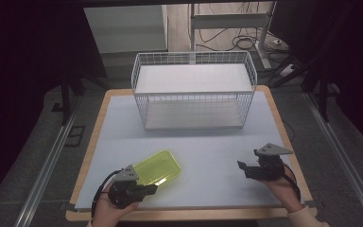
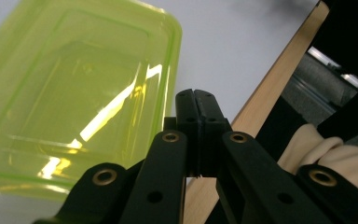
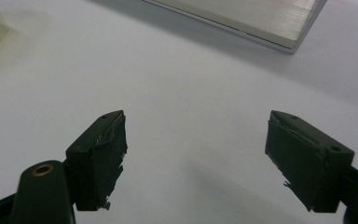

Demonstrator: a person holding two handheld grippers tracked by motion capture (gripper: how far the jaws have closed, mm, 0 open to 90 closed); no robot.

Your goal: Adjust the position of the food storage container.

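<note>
Yellow-green container (image 1: 158,167): one; wire basket (image 1: 194,90): one; claws: two.

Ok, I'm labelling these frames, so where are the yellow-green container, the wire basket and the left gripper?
yellow-green container (image 1: 159,166), high view, on its see-through bottom.
wire basket (image 1: 194,58), high view, on its far top rim.
left gripper (image 2: 196,100), left gripper view, on the shut jaw tips.

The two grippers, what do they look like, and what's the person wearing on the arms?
Both the left gripper and the right gripper are black, each topped with a grey three-cornered plate and trailing a black cable. Up close, the jaw arms carry brass-coloured rivets, and the right gripper's pads look rough and frayed at the edges. The person's sleeve is cream-coloured.
</note>
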